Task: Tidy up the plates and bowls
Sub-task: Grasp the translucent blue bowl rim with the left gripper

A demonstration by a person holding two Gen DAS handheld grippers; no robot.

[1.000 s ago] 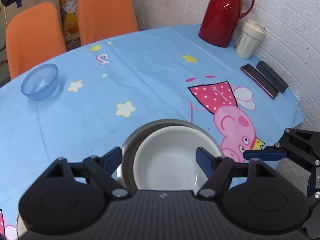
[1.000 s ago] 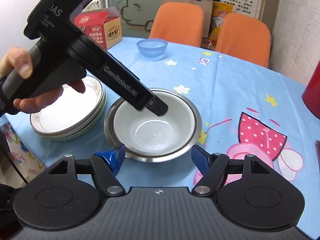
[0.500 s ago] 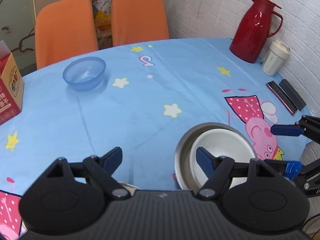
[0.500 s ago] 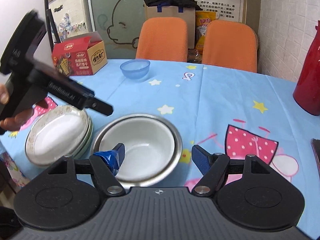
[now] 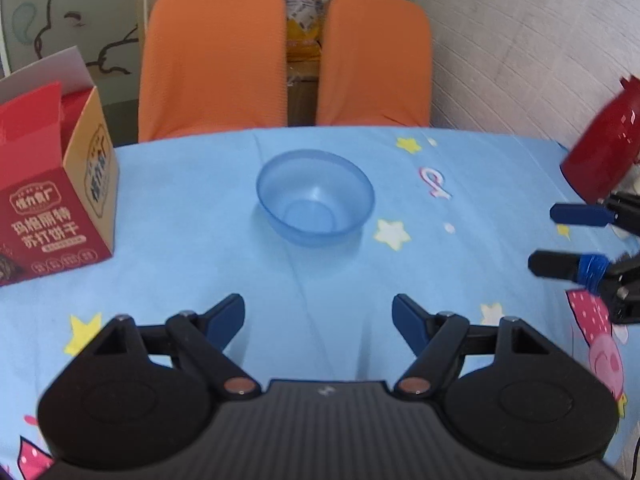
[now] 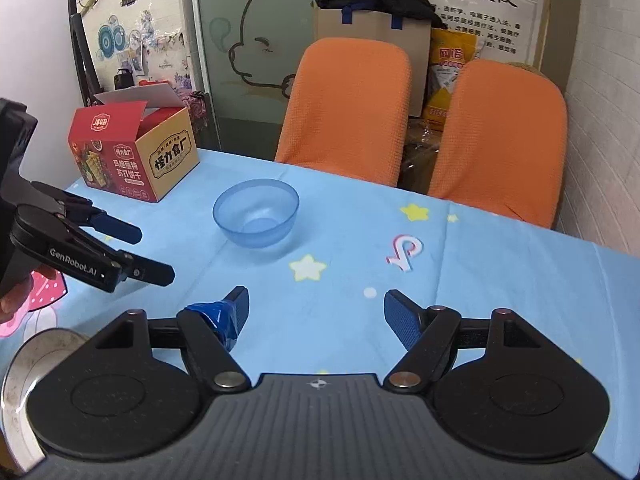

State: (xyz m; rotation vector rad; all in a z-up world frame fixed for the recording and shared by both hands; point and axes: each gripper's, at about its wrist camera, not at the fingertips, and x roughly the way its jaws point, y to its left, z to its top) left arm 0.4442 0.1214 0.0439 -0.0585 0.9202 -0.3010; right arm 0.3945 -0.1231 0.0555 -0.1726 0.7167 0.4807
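Centrally, on the blue cartoon-print tablecloth (image 5: 192, 216), we see 1 translucent blue plastic bowl (image 5: 315, 197), upright and empty, well ahead of both tools. Our left gripper (image 5: 318, 322) hovers above the cloth with its 2 blue-padded fingers spread wide apart and nothing between them; the bowl lies straight ahead of the gap, clear of both fingertips. Our right gripper (image 6: 316, 312) is likewise spread wide and empty, and 1 of its fingers (image 6: 224, 318) carries a wrap of blue tape. From the right wrist view the bowl (image 6: 256, 213) sits ahead and slightly left of the gap. Each tool shows in the other's camera: the right gripper (image 5: 560, 238) enters at the right edge of the left wrist view, and the left gripper (image 6: 140, 250), marked "GenRobot.AI", enters from the left of the right wrist view.

At the lower left of the right wrist view, part of a steel bowl's rim (image 6: 18, 376) is visible beside the gripper body; what it holds we cannot tell. A red-and-tan cracker box (image 5: 52, 200) with its flaps open stands left of the blue bowl, apart from it. 2 orange chairs (image 5: 212, 56) stand behind the table, and a red thermos jug (image 5: 600, 152) is at the right edge.
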